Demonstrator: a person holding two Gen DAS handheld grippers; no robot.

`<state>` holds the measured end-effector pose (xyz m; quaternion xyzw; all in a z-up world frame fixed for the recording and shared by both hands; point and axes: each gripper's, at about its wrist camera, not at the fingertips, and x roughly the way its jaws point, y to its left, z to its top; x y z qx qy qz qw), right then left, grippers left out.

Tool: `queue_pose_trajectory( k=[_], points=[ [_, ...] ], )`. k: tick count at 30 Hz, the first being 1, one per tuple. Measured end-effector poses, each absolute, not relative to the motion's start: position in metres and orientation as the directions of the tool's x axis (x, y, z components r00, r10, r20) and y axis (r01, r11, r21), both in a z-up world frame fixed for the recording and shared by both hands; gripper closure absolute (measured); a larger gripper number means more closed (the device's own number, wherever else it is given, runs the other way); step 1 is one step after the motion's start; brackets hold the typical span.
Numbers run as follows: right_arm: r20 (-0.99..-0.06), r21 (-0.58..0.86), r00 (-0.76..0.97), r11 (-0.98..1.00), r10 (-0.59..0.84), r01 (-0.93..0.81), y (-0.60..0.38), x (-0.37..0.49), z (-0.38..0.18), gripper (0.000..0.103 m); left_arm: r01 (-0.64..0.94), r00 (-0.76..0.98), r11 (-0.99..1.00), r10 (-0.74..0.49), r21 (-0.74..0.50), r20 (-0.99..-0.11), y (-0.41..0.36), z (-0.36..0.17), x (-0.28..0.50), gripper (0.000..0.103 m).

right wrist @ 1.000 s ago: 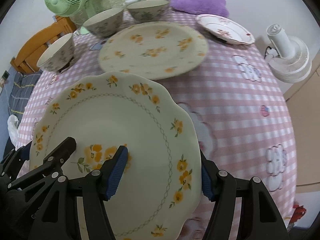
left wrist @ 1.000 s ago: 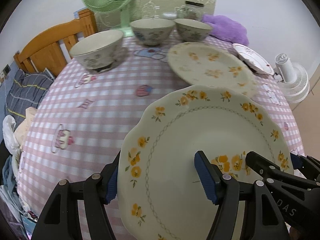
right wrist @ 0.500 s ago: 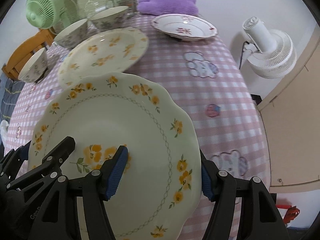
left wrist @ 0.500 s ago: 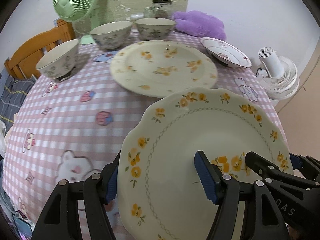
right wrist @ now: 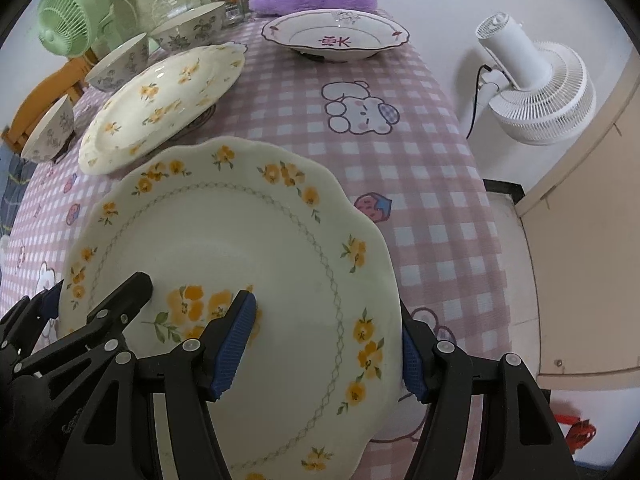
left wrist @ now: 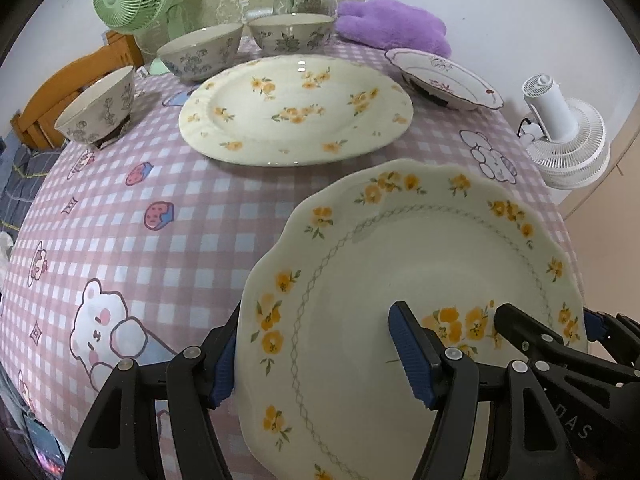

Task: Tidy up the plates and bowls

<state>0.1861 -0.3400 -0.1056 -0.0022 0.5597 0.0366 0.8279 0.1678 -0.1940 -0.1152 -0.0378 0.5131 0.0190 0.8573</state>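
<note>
Together, the left tongs (left wrist: pixel 316 360) and right tongs (right wrist: pixel 324 344) clamped the scalloped plate (left wrist: pixel 420 280), best kept level toward the larger plate (left wrist: pixel 296 110) ahead.

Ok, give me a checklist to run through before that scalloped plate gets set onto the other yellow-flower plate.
1. Left hand-held gripper clamped on the scalloped plate, one finger above, one under the rim: ok.
2. Right hand-held gripper clamped on the opposite rim: ok.
3. Round flowered plate empty, ready to take it: ok.
4. Tablecloth between the two plates free of objects: ok.
5. Three bowls and small red-patterned plate clear of the round plate's rim: ok.
6. Height of the scalloped plate above the cloth: cannot tell.
</note>
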Motion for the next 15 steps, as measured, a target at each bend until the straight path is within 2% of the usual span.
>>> queue_pose_trajectory(
  k=[10, 15],
  points=[
    [-0.939, 0.038, 0.339, 0.998, 0.051, -0.045, -0.341, 0.190, -0.106, 0.033, -0.029, 0.449, 0.998, -0.039, -0.058, -0.893, -0.190, -0.110, 0.168, 0.032],
    [-0.937, 0.007, 0.350, 1.000, 0.001, 0.015, -0.339, 0.186, -0.091, 0.033, 0.052, 0.491, 0.997, -0.077, -0.059, -0.868, -0.183, -0.091, 0.164, 0.018]
  ],
)
